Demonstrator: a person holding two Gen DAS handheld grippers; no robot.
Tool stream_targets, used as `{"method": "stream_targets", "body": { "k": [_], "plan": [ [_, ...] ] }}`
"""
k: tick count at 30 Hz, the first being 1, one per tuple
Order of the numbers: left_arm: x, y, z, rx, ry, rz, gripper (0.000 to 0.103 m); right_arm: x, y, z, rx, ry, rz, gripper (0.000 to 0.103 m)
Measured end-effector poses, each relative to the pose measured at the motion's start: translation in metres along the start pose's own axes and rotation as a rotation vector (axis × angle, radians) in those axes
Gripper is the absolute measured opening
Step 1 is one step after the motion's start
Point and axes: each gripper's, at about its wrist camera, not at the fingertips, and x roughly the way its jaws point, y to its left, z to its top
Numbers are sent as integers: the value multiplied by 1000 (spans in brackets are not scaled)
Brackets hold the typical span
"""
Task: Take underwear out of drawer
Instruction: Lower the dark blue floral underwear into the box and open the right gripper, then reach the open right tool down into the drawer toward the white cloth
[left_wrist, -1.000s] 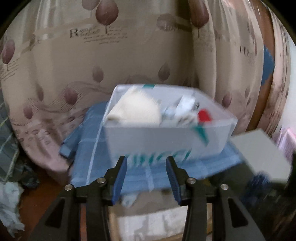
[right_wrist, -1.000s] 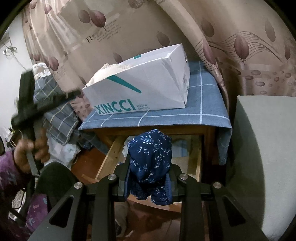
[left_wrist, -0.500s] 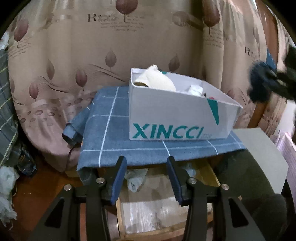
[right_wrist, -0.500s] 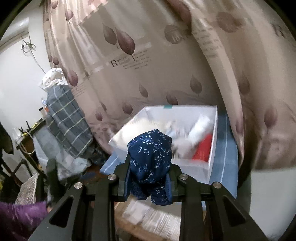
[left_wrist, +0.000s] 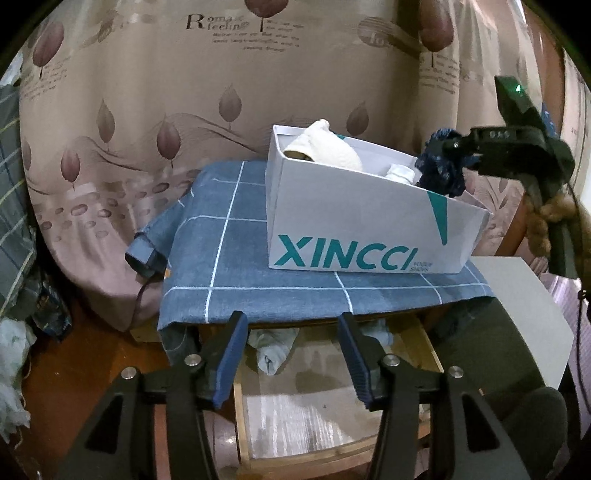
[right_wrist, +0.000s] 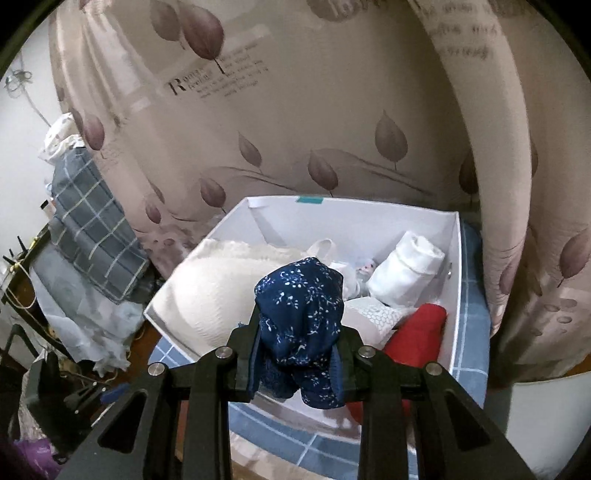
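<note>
In the right wrist view we see our right gripper (right_wrist: 297, 354) clamped on a bunched piece of navy underwear with small white flowers (right_wrist: 301, 317), low in the centre of the frame and above the open white box (right_wrist: 456, 280). The box sits on a blue checked cloth (right_wrist: 474, 332) and holds a cream padded garment (right_wrist: 218, 291) at its left, a rolled white piece (right_wrist: 406, 271) toward its upper right and a red item (right_wrist: 419, 332) at its lower right. From the left wrist view the same underwear (left_wrist: 441, 171) hangs at the right of the frame, over the box's far right end, gripped by the right tool (left_wrist: 448, 157). Our left gripper (left_wrist: 291, 356) sits at the bottom centre of that view — its jaws are opening, with nothing between them. It points at the wooden drawer (left_wrist: 424, 345), pulled open under the cloth's front edge, where pale folded garments (left_wrist: 275, 345) lie at the back. The box's front face reads XINCCI in teal letters (left_wrist: 345, 256), and a leaf-printed curtain (left_wrist: 147, 110) fills the upper part of both views.
</note>
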Motion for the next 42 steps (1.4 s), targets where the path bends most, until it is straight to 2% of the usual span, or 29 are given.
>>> {"method": "stream_targets", "body": {
  "k": [7, 13, 17, 21, 24, 26, 27, 29, 31, 33, 36, 38, 40, 42],
  "plan": [
    [4, 7, 1, -28, 19, 2, 53, 26, -8, -3, 15, 38, -26, 27],
    [7, 3, 0, -8, 23, 36, 53, 40, -9, -7, 10, 67, -54, 30],
    [7, 1, -1, 8, 25, 54, 53, 39, -13, -6, 30, 56, -66, 38],
    [8, 2, -1, 7, 32, 63, 53, 26, -14, -4, 43, 8, -66, 61],
    [10, 3, -1, -2, 45, 77, 53, -3, -4, -3, 0, -93, -52, 61],
    [9, 7, -1, -15, 47, 79, 53, -31, 19, -12, -95, -182, 8, 61],
    [8, 9, 0, -23, 46, 81, 53, -38, 28, -16, -134, -194, 29, 61],
    [5, 18, 1, -56, 44, 84, 54, -51, 63, -41, -286, -175, 103, 61],
    [1, 31, 1, -103, 32, 99, 54, -48, 92, -70, -429, -121, 103, 60],
    [-4, 45, 2, -157, 24, 97, 54, -31, 119, -102, -575, -31, 86, 56],
    [-10, 64, 1, -244, 25, 93, 54, 17, 155, -156, -803, 144, 30, 42],
    [-13, 71, 0, -274, 26, 88, 54, 48, 173, -191, -975, 196, -46, 40],
    [-14, 75, -1, -283, 32, 92, 54, 72, 185, -214, -1101, 223, -99, 31],
    [-16, 75, -1, -274, 34, 97, 54, 97, 191, -236, -1232, 231, -150, 31]
  ]
}}
